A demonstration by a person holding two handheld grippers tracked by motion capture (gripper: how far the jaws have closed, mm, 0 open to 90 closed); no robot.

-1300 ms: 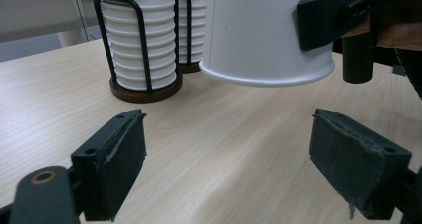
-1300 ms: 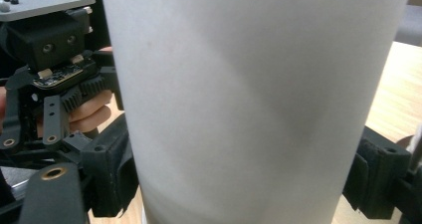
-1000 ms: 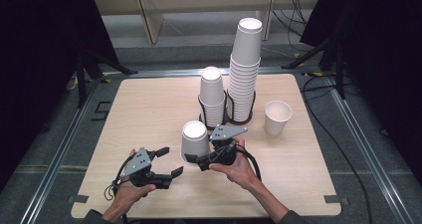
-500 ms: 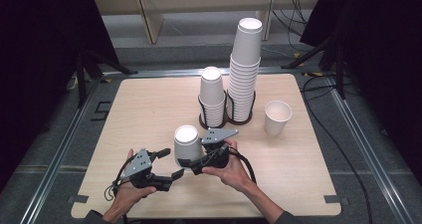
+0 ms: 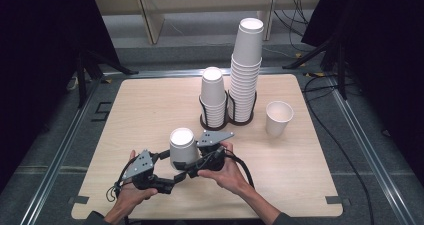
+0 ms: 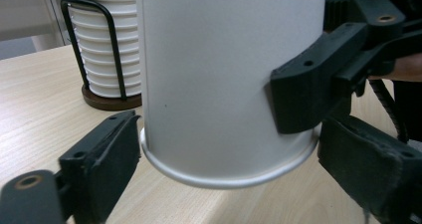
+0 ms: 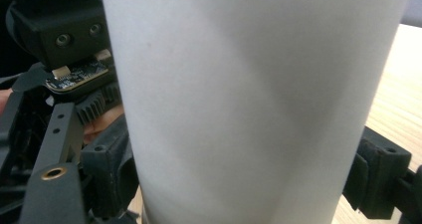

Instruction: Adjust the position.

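White paper cup, upside down at lower centre, is clamped by the right hand-held gripper; the left hand-held gripper has just been opening, pads flanking its rim untouched, probably releasing after a handover.

Bright, evenly lit tabletop, dark surroundings; soft close-up gripper views.
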